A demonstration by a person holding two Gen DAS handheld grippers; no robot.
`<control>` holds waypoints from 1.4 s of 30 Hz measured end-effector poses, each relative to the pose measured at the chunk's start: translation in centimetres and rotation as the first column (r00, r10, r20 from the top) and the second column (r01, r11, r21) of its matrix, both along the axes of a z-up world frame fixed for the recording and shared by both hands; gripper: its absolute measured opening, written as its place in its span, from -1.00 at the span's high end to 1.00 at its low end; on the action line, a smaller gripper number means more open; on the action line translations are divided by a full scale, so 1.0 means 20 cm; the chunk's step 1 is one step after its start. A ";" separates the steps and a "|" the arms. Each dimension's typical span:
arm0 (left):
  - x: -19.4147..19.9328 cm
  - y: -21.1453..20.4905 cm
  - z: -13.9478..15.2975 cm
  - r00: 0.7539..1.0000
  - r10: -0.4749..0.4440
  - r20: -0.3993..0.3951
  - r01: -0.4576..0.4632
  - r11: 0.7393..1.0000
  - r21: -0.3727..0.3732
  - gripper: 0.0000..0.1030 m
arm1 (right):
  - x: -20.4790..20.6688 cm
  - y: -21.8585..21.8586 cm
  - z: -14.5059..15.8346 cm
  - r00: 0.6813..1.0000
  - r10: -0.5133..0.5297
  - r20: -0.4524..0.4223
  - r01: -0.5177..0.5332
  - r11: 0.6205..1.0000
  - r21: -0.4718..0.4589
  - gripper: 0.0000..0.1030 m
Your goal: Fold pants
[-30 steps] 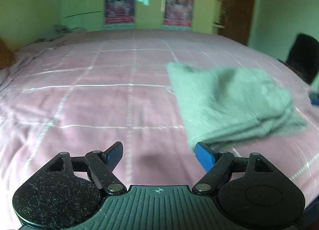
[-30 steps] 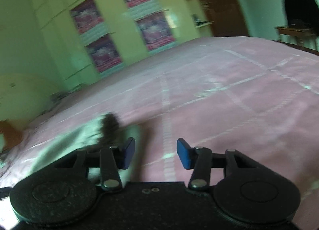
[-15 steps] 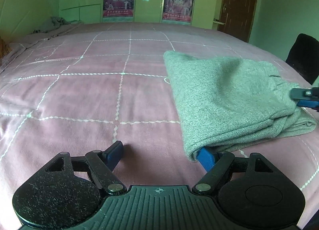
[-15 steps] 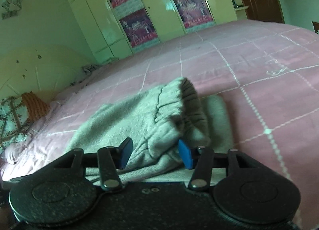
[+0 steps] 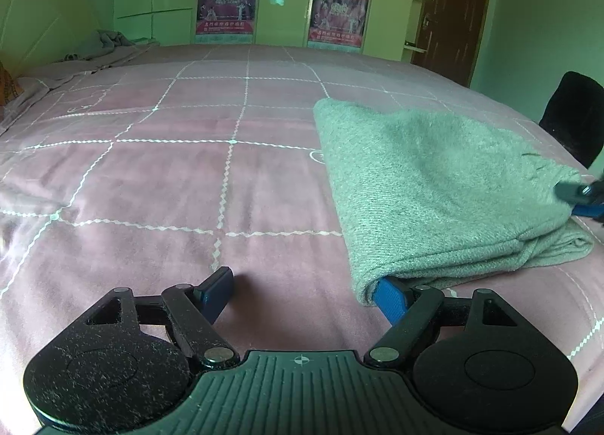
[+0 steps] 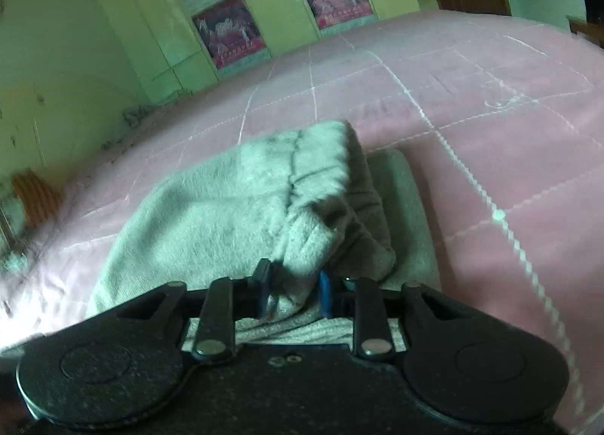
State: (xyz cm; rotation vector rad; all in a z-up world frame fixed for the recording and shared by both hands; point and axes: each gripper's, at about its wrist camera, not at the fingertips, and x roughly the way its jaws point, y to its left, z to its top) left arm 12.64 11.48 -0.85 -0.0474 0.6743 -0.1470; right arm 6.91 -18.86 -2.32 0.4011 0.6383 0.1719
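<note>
Grey-green pants (image 5: 434, 178) lie folded in layers on the pink bed at the right of the left wrist view. My left gripper (image 5: 302, 291) is open; its right fingertip (image 5: 389, 295) sits under the near corner of the pants, its left one rests on the bedspread. In the right wrist view my right gripper (image 6: 294, 291) is shut on the bunched waistband end of the pants (image 6: 241, 201). That right gripper (image 5: 581, 197) also shows at the far right edge of the left wrist view.
The pink bedspread (image 5: 170, 185) with a white grid spreads left and behind the pants. Crumpled cloth (image 5: 105, 42) lies at the far left corner. Wardrobes with posters (image 5: 226, 0) stand behind. A dark chair (image 5: 573, 114) stands at the right.
My right gripper swung over to the pants' waistband end and closed on it. My left gripper moved in so its right fingertip slid under the near corner.
</note>
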 end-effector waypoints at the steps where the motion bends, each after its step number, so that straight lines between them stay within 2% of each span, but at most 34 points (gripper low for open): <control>1: 0.00 0.00 0.00 1.000 0.000 0.003 0.000 1.000 -0.001 -0.55 | -0.04 -0.01 0.03 0.999 -0.011 0.032 0.011 1.000 0.007 0.22; 2: 0.00 0.00 0.00 1.000 0.000 0.008 0.000 1.000 0.003 -0.55 | -0.07 -0.01 0.05 0.998 -0.035 0.053 0.035 0.999 0.000 -0.12; 3: 0.00 -0.01 0.00 1.000 -0.001 0.008 0.000 1.000 0.007 -0.55 | -0.10 -0.02 0.07 0.996 -0.050 0.071 0.051 0.999 -0.004 -0.35; 4: 0.01 -0.01 0.00 1.000 -0.001 0.007 0.001 1.000 0.010 -0.55 | -0.13 -0.04 0.07 0.995 -0.060 0.081 0.060 0.998 0.008 -0.38; 5: 0.01 -0.02 -0.01 1.000 0.000 0.004 0.000 1.000 0.010 -0.55 | -0.13 -0.06 0.07 0.995 -0.068 0.072 0.066 0.997 0.028 -0.38; 9: 0.02 -0.01 -0.01 1.000 0.000 0.002 0.000 1.000 0.008 -0.55 | -0.05 -0.10 -0.02 0.994 -0.074 -0.075 0.084 0.988 0.131 -0.39; 11: 0.02 -0.02 -0.01 1.000 0.002 0.008 -0.002 1.000 0.012 -0.55 | 0.01 -0.06 -0.05 0.995 -0.053 -0.083 0.062 0.991 0.117 -0.34; 12: 0.02 -0.02 -0.01 1.000 0.004 0.013 -0.004 1.000 0.017 -0.55 | 0.03 -0.03 -0.05 0.996 -0.039 -0.082 0.046 0.995 0.088 0.02; 13: 0.01 -0.02 0.00 1.000 0.010 0.030 -0.010 1.000 0.026 -0.55 | 0.06 0.01 -0.04 0.996 -0.020 -0.086 0.024 0.998 0.053 0.19; 15: -0.02 -0.03 0.03 0.995 0.014 0.096 -0.019 0.999 0.049 -0.55 | 0.06 0.06 0.02 0.999 0.004 -0.043 -0.003 1.000 0.013 0.31; 18: -0.03 -0.05 0.04 0.992 0.007 0.129 -0.015 0.998 0.058 -0.55 | -0.03 0.06 0.18 0.989 0.040 0.144 -0.050 0.996 0.069 0.32; 20: -0.01 -0.07 0.01 0.995 -0.012 0.100 0.005 0.997 0.074 -0.55 | -0.11 0.04 0.22 0.977 0.028 0.211 -0.044 0.996 0.072 0.32; 21: -0.01 -0.09 0.00 0.996 -0.016 0.088 0.008 0.996 0.087 -0.55 | -0.13 0.04 0.21 0.977 0.009 0.215 -0.021 0.998 0.056 0.32; 22: 0.00 -0.09 -0.01 0.997 -0.015 0.080 0.008 0.995 0.097 -0.55 | -0.12 0.02 0.15 0.985 -0.019 0.172 0.012 0.999 0.044 0.32; 23: 0.00 -0.09 -0.01 0.997 -0.019 0.075 0.013 0.996 0.089 -0.55 | -0.07 0.00 0.07 0.996 -0.041 0.079 0.037 0.998 0.049 0.32; 24: 0.00 -0.09 -0.01 0.997 -0.016 0.075 0.010 0.997 0.081 -0.55 | 0.00 -0.03 -0.04 0.997 -0.044 -0.065 0.049 0.996 0.074 0.31; 25: -0.01 -0.09 -0.01 0.997 -0.013 0.077 0.007 0.997 0.078 -0.55 | 0.02 -0.06 -0.11 0.993 -0.043 -0.109 0.056 0.991 0.121 0.31; 26: -0.01 -0.08 0.00 0.997 -0.010 0.083 0.004 0.997 0.075 -0.55 | 0.00 -0.08 -0.11 0.996 -0.042 -0.075 0.052 0.989 0.139 0.31; 28: -0.03 -0.08 0.02 0.993 -0.002 0.116 -0.006 0.998 0.066 -0.55 | -0.01 -0.06 -0.06 0.998 -0.042 -0.052 0.048 0.992 0.117 0.31; 29: -0.02 -0.08 0.02 0.993 -0.002 0.114 -0.006 0.998 0.064 -0.55 | -0.04 -0.04 -0.03 0.999 -0.041 -0.014 0.043 0.992 0.116 0.31; 31: -0.01 -0.08 -0.01 0.997 -0.012 0.074 0.008 0.998 0.057 -0.55 | -0.09 -0.03 0.04 0.997 -0.036 0.071 0.028 0.993 0.114 0.31; 32: 0.00 -0.09 -0.02 0.998 -0.021 0.054 0.017 0.998 0.063 -0.55 | -0.09 -0.01 0.05 0.996 -0.042 0.082 0.034 0.995 0.094 0.31; 34: 0.01 -0.10 -0.04 0.999 -0.030 0.042 0.027 0.997 0.075 -0.55 | -0.06 0.01 0.00 0.997 -0.075 0.028 0.075 0.997 0.016 0.32; 36: 0.01 -0.09 -0.03 0.999 -0.028 0.033 0.025 0.997 0.066 -0.55 | -0.04 -0.01 -0.09 0.995 -0.088 -0.041 0.090 0.995 0.035 0.29; 40: -0.04 -0.01 0.02 0.999 -0.018 -0.051 0.018 1.000 -0.006 -0.55 | -0.03 -0.03 -0.03 0.998 -0.053 -0.040 0.055 0.998 0.040 0.14; 41: -0.07 0.04 0.05 0.999 0.004 -0.037 -0.006 0.999 -0.052 -0.55 | -0.05 -0.05 0.00 0.998 -0.059 -0.030 0.060 0.998 0.025 -0.01; 42: -0.10 0.08 0.08 0.999 0.033 -0.003 -0.033 0.996 -0.085 -0.55 | -0.09 -0.06 0.04 0.997 -0.072 0.003 0.072 0.997 -0.012 -0.02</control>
